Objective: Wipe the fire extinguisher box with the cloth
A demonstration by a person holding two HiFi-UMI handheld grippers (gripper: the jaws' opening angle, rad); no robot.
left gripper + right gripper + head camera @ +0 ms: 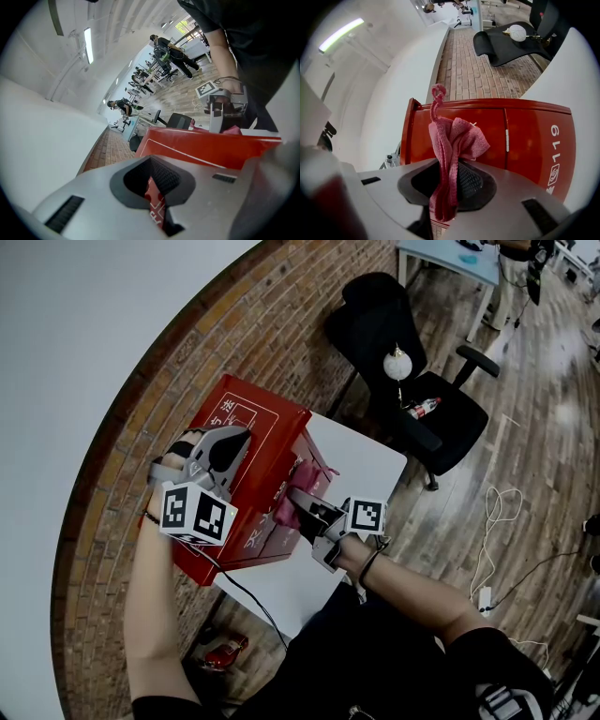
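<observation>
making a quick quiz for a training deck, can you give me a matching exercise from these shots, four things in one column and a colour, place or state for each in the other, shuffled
Things:
1 cloth
2 fire extinguisher box
3 left gripper
4 office chair

States:
a black, beyond the white table
b pink, pinched in the right gripper
c shut, over the top of the box
d red, on the white table

Pairs: 1-b; 2-d; 3-c; 4-a
</observation>
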